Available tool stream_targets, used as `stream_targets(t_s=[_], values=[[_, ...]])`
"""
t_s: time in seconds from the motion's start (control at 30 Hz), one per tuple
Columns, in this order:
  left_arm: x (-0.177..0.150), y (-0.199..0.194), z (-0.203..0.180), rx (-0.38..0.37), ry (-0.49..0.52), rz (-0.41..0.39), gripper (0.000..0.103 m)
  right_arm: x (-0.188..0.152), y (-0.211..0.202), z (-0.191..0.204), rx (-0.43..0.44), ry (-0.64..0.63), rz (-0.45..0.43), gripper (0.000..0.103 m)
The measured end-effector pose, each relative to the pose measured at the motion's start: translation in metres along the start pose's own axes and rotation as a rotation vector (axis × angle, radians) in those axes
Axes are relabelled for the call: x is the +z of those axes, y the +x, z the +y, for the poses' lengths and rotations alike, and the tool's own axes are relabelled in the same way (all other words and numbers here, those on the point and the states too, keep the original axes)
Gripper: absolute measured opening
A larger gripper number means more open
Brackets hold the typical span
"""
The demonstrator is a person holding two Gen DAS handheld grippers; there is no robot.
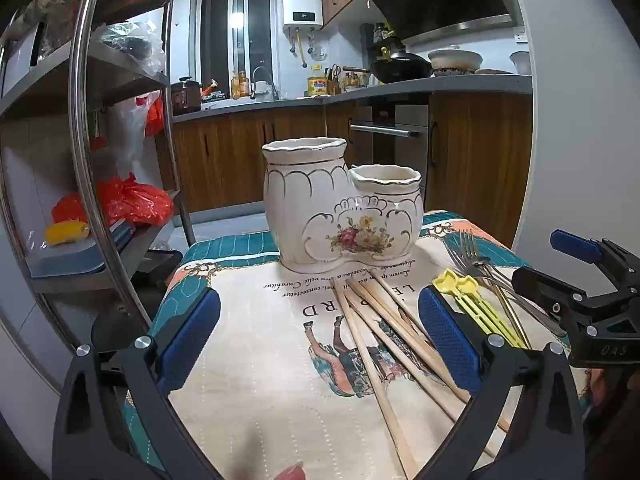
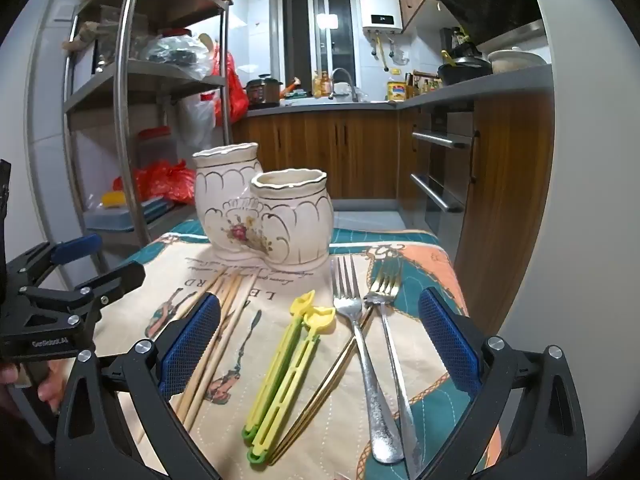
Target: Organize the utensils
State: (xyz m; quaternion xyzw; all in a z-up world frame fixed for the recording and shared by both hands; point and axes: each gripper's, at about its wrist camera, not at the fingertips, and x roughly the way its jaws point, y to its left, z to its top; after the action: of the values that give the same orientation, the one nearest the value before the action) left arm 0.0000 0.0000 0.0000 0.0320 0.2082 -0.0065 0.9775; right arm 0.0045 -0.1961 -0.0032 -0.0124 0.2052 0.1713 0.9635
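A white ceramic double-pot utensil holder (image 1: 340, 208) (image 2: 266, 216) with a flower print stands at the far side of the table. Several wooden chopsticks (image 1: 396, 336) (image 2: 218, 332) lie in front of it. Yellow-green training chopsticks (image 1: 476, 304) (image 2: 288, 368), two silver forks (image 1: 474, 264) (image 2: 360, 332) and a thin gold utensil (image 2: 332, 376) lie to their right. My left gripper (image 1: 320, 340) is open above the cloth, its right pad over the wooden chopsticks. My right gripper (image 2: 320, 344) is open over the yellow chopsticks and forks. Both hold nothing.
The table carries a printed cloth (image 1: 260, 360) (image 2: 420, 264) with teal edges. A metal shelf rack (image 1: 100, 140) (image 2: 132, 120) with bags stands close on the left. Kitchen cabinets (image 1: 472, 160) (image 2: 504, 184) stand behind and to the right.
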Motion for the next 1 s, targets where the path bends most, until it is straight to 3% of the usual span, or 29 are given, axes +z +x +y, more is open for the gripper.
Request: stream_targets(t_s=[1.0], values=[[0.0000, 0.0000, -0.0002, -0.002, -0.003, 0.002, 0.098, 0.0001, -0.0010, 0.0015, -0.003, -0.005, -0.003, 0.098]])
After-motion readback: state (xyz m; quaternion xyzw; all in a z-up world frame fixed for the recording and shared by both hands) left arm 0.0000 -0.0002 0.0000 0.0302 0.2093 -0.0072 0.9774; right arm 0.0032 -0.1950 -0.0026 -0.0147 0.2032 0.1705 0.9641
